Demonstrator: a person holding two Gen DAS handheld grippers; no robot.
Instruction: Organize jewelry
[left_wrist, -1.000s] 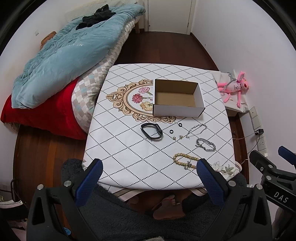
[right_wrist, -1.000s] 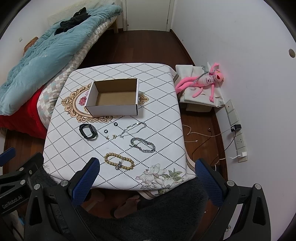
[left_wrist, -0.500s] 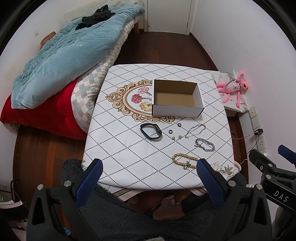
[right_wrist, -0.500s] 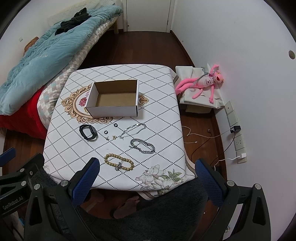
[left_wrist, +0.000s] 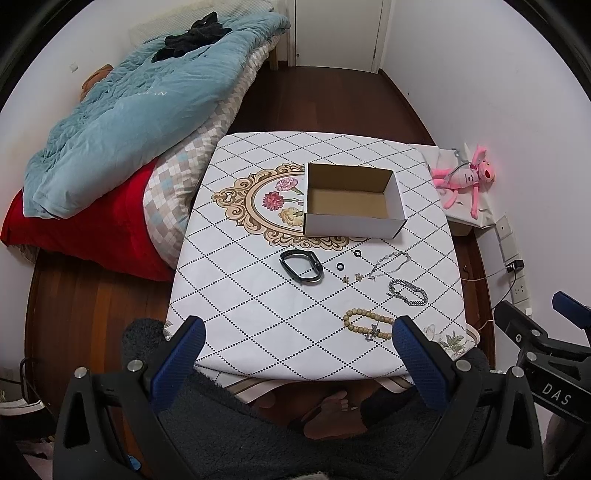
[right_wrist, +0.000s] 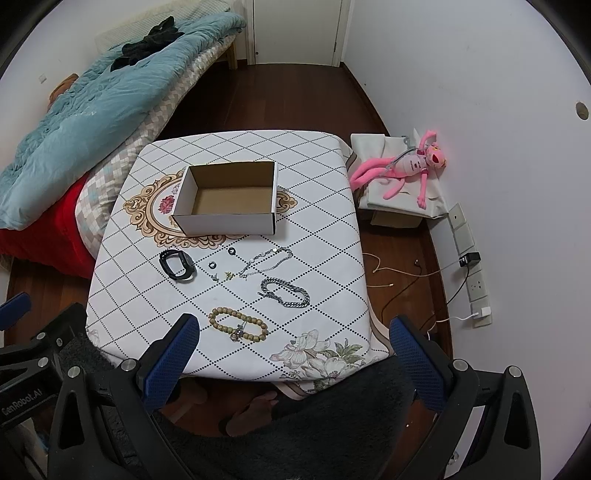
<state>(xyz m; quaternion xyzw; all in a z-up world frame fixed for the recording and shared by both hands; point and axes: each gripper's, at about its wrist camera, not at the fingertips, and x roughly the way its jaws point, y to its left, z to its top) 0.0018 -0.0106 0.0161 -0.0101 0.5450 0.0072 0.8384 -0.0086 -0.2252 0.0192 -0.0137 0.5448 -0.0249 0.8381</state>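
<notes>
- Against the earlier frames almost nothing has moved: both views creep very slightly closer over the worktop (left_wrist: 258, 306), and every piece lies where it lay.
- The left gripper (left_wrist: 295, 354) hangs above the near edge with its jaws spread wide and nothing between them; the right gripper (right_wrist: 291, 350) is the same, released and empty.
- By my reading the task has not begun: the cardboard box (right_wrist: 225, 201) at the far middle of the worktop is empty, and all the jewelry is spread on the cloth nearer than it.
- Count, from left to right: one black band (right_wrist: 177, 265), two small black rings (right_wrist: 232, 251) and (right_wrist: 212, 265), two tiny stud-like pieces (right_wrist: 221, 276) too small to identify, one thin silver chain (right_wrist: 266, 260), one heavy silver link bracelet (right_wrist: 284, 292), one wooden bead bracelet (right_wrist: 238, 325).
- The bead bracelet is nearest, just beyond the left finger of the right gripper, so it looks the likeliest first pick.
- The next move calls for lowering one gripper onto a piece, closing across a single strand, and carrying it over the box's near wall.
- The rings and studs lie flat and will need a careful pinch.
</notes>
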